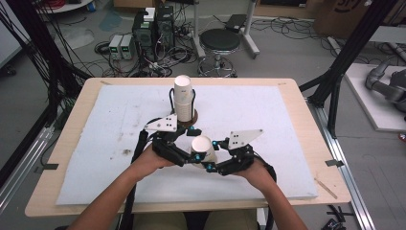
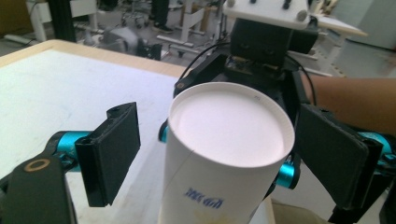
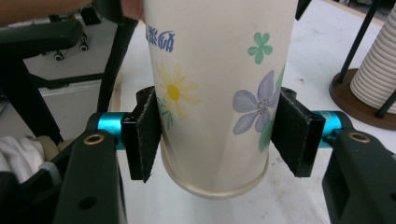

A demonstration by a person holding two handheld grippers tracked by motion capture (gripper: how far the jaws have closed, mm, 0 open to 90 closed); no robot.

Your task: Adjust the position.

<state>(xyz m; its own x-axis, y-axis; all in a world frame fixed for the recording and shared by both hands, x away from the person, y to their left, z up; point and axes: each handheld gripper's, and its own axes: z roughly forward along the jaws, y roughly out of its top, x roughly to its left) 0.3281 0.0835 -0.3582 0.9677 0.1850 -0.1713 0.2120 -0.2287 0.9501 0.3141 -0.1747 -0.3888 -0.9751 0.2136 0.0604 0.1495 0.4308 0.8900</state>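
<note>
Beyond both sets of jaws, a stack of paper cups (image 1: pixel 184 101) stands in a wire holder (image 1: pixel 192 116) on the white-covered counter (image 1: pixel 287 110). The right gripper (image 3: pixel 217 133) clamps a flowered paper cup (image 3: pixel 215 88) upside down near its rim. The left gripper (image 2: pixel 219 154) has its jaws spread on either side of that cup's base, neither pad touching. The left gripper view shows the flat closed bottom; the right gripper view shows the flowers.

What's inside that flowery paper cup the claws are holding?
Nothing can be told: the cup is upside down, so its closed white base faces up. Its open rim points toward the table, and the inside is hidden.
</note>
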